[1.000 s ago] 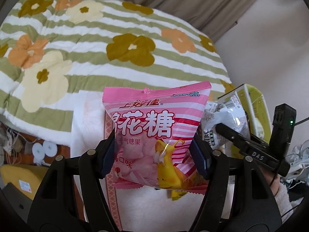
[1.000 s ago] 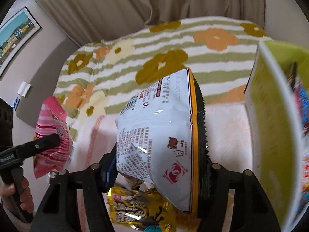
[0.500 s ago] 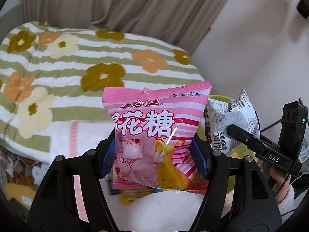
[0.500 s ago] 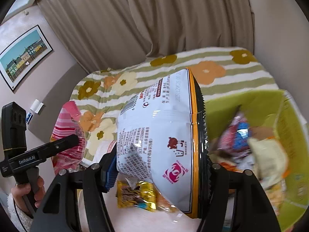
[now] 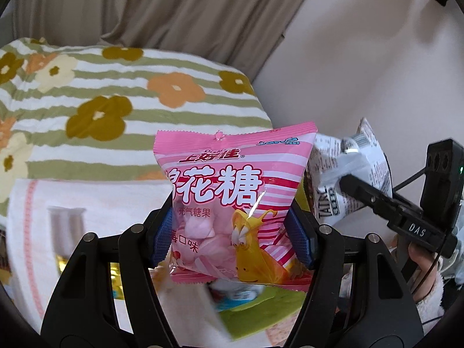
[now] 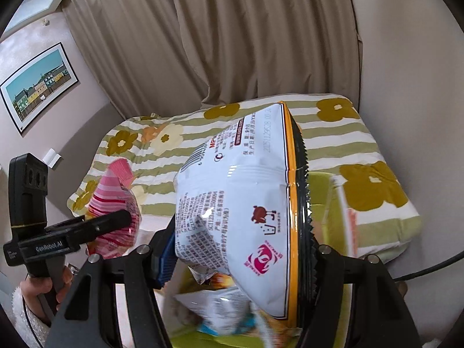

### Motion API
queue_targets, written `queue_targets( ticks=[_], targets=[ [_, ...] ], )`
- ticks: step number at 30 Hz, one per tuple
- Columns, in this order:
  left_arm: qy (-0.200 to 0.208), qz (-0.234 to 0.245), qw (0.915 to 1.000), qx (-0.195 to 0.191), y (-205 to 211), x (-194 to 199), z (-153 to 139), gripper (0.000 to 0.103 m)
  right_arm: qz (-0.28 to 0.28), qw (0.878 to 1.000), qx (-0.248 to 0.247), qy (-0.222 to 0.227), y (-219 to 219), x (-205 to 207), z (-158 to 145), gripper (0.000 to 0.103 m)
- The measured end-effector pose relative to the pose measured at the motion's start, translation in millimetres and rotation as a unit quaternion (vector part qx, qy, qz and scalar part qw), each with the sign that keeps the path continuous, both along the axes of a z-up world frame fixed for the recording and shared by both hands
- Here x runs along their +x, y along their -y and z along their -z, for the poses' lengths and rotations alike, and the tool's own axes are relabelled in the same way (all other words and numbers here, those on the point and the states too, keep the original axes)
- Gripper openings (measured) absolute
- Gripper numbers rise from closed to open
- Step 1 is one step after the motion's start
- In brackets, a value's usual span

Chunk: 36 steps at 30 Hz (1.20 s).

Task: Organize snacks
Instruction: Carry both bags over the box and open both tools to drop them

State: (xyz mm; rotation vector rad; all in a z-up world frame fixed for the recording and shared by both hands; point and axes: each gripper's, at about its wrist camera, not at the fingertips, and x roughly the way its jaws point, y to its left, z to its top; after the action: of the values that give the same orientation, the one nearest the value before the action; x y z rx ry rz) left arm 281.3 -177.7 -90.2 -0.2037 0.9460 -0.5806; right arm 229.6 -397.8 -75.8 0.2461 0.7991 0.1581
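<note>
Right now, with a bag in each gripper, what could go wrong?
The pink bag is pinched only near its bottom by the left gripper, so it might slip. The white bag in the right gripper hangs above a green bin already holding snacks, so it might land badly.

Flower-striped quilt (image 5: 116, 98), beige curtains (image 6: 246, 37) behind, framed picture (image 6: 37, 82) — pale wall (image 5: 362, 58)
</note>
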Motion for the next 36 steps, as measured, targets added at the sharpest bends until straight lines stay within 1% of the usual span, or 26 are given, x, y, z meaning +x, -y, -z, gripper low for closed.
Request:
queue_targets(
  ticks=[6, 9, 12, 15, 16, 17, 18, 19, 21, 25, 30, 34, 35, 36],
  targets=[
    [-0.03, 0.032, 0.9983, 0.037, 54, 7, 32, 0.065, 0.01, 1.0, 0.008, -0.013, 35, 3, 12, 0.061],
    [-0.041, 0.045, 0.9968, 0.052, 72, 16, 46, 0.065, 0.021, 0.999, 0.012, -0.024, 46, 7, 20, 0.061],
    [-0.052, 0.067, 0.9935, 0.076, 91, 27, 61, 0.066, 0.034, 0.999, 0.019, -0.033, 59, 12, 28, 0.061],
    [-0.051, 0.079, 0.9906, 0.099, 102, 36, 69, 0.075, 0.04, 0.998, 0.026, -0.043, 65, 18, 35, 0.061],
    [-0.048, 0.079, 0.9892, 0.114, 105, 37, 70, 0.086, 0.041, 0.998, 0.026, -0.046, 66, 21, 37, 0.061],
    [-0.038, 0.074, 0.9877, 0.132, 108, 38, 70, 0.094, 0.041, 0.998, 0.028, -0.047, 67, 23, 39, 0.061],
    [-0.025, 0.069, 0.9857, 0.152, 109, 38, 71, 0.095, 0.042, 0.997, 0.031, -0.05, 67, 26, 41, 0.061],
    [-0.019, 0.069, 0.9842, 0.162, 109, 36, 70, 0.096, 0.042, 0.997, 0.032, -0.052, 68, 27, 42, 0.061],
    [-0.016, 0.072, 0.984, 0.162, 106, 34, 70, 0.096, 0.043, 0.997, 0.033, -0.056, 68, 30, 46, 0.061],
    [-0.015, 0.076, 0.9864, 0.145, 92, 26, 67, 0.096, 0.045, 0.996, 0.036, -0.065, 67, 34, 51, 0.061],
    [-0.027, 0.076, 0.9881, 0.131, 79, 24, 68, 0.096, 0.041, 0.996, 0.02, -0.078, 62, 45, 57, 0.061],
    [-0.028, 0.068, 0.9897, 0.123, 69, 26, 66, 0.096, 0.035, 0.995, 0.029, -0.089, 58, 58, 62, 0.063],
    [-0.028, 0.065, 0.9902, 0.121, 67, 25, 65, 0.096, 0.031, 0.995, 0.034, -0.088, 56, 61, 63, 0.064],
    [-0.027, 0.062, 0.9907, 0.118, 64, 24, 64, 0.096, 0.029, 0.995, 0.037, -0.086, 55, 63, 64, 0.07]
  ],
)
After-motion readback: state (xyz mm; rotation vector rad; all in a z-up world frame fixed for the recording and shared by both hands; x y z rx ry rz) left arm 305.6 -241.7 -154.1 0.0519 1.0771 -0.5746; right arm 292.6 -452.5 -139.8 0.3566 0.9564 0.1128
